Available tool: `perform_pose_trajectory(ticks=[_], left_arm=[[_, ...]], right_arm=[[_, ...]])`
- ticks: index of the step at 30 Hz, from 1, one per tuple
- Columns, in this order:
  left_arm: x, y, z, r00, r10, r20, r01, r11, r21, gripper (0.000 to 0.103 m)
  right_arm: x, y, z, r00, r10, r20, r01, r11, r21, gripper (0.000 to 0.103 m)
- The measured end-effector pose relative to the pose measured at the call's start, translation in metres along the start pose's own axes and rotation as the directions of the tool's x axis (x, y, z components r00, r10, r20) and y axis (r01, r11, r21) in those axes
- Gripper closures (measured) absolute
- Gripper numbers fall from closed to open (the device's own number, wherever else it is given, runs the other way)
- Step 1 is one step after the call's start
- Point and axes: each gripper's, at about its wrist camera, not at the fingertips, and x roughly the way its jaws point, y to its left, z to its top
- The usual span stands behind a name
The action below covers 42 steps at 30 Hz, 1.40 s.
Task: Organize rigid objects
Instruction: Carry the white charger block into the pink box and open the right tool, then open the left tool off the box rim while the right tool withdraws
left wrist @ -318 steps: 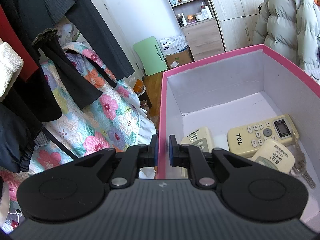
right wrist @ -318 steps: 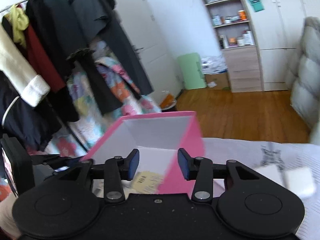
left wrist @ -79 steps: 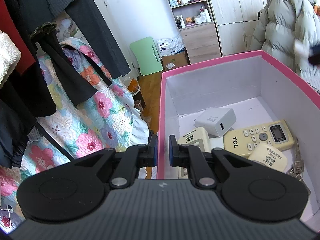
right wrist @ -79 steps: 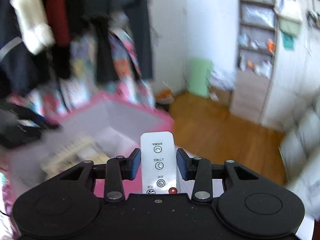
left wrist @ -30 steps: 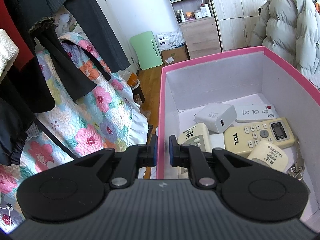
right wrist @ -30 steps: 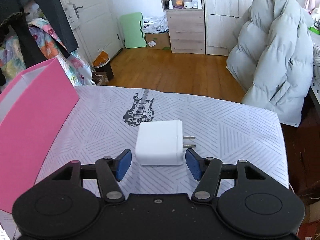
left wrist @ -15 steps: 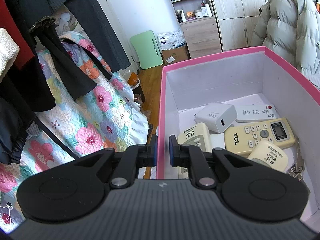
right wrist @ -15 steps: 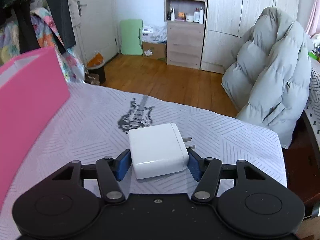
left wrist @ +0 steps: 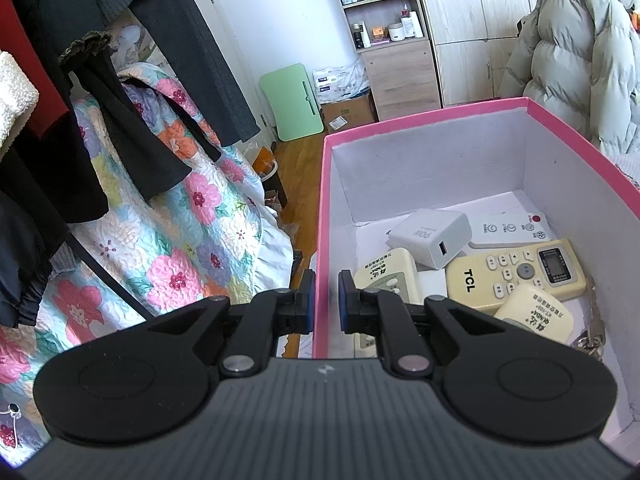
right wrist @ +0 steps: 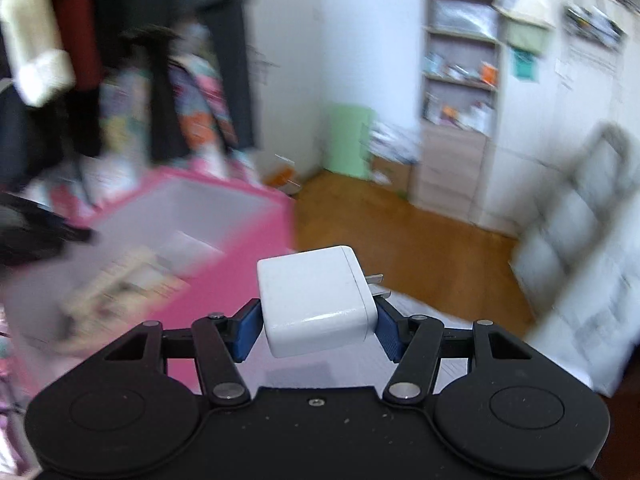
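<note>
Gripping glossy white boxy charger (right wrist: 316, 300), right fingers (right wrist: 245, 330), left fingers (left wrist: 307, 300) pinching pink cardboard box (left wrist: 320, 216) wall

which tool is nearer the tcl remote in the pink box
Left. The left tool is clamped on the pink box wall, with the TCL remote just inside. The right tool, holding a white charger, is outside the box.

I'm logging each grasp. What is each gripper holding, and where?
Right gripper: white charger, clamped across its two side faces. Left gripper: pink box, pinched on its side wall.
</note>
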Motion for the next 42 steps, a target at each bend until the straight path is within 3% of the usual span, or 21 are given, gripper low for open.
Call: perform_pose_trajectory(ticks=[3,6,7,9,10,11,15,19,22,24,25,27,36,42], left_arm=[[0.000,0.000,0.001,1.000,-0.005,0.001,0.005,1.000,-0.007,0.092],[0.000,0.001,0.002,1.000,-0.007,0.001,0.007,1.000,-0.015,0.092],[0.000,0.002,0.002,1.000,-0.009,0.002,0.009,1.000,-0.019,0.092],[0.000,0.003,0.001,1.000,-0.013,0.003,0.013,1.000,-0.026,0.092],[0.000,0.003,0.001,1.000,-0.012,0.003,0.012,1.000,-0.025,0.092],[0.000,0.003,0.001,1.000,-0.011,0.002,0.011,1.000,-0.025,0.092],[0.000,0.003,0.001,1.000,-0.010,-0.002,0.010,1.000,-0.019,0.092],[-0.001,0.005,0.001,1.000,-0.016,-0.001,0.016,0.999,-0.033,0.092],[0.000,0.005,0.002,1.000,-0.016,0.002,0.016,0.999,-0.039,0.092],[0.000,0.006,0.002,1.000,-0.019,0.002,0.019,0.999,-0.038,0.092],[0.000,0.006,0.002,1.000,-0.024,0.004,0.024,0.999,-0.041,0.092],[0.000,0.006,0.001,1.000,-0.014,0.003,0.014,0.999,-0.038,0.092],[-0.001,0.003,0.002,1.000,-0.007,-0.004,0.007,0.999,-0.032,0.092],[0.005,-0.001,0.007,0.999,0.013,-0.053,-0.013,1.000,-0.011,0.092]], right_arm=[[0.007,0.033,0.026,0.991,0.136,-0.002,-0.136,0.988,-0.076,0.038],[0.032,0.066,0.050,0.963,0.254,-0.085,-0.263,0.958,-0.116,0.038],[0.044,0.074,0.057,0.939,0.318,-0.134,-0.332,0.937,-0.105,0.038],[0.068,0.079,0.064,0.867,0.455,-0.204,-0.464,0.886,0.002,0.038],[0.080,0.083,0.065,0.842,0.487,-0.229,-0.493,0.869,0.035,0.038],[0.088,0.091,0.066,0.840,0.482,-0.249,-0.492,0.870,0.021,0.038],[0.118,0.118,0.065,0.870,0.366,-0.330,-0.415,0.905,-0.092,0.039],[0.150,0.121,0.058,0.852,0.282,-0.440,-0.369,0.921,-0.124,0.038],[0.159,0.120,0.058,0.852,0.249,-0.461,-0.343,0.930,-0.133,0.039],[0.153,0.125,0.062,0.890,0.197,-0.410,-0.305,0.928,-0.215,0.033],[0.152,0.126,0.064,0.911,0.156,-0.382,-0.266,0.930,-0.254,0.025],[0.144,0.123,0.067,0.933,0.122,-0.339,-0.220,0.938,-0.268,0.024],[0.066,0.086,0.060,0.973,0.173,-0.153,-0.189,0.977,-0.095,0.024],[0.015,0.065,0.041,0.971,0.228,-0.067,-0.228,0.974,0.015,0.023]])
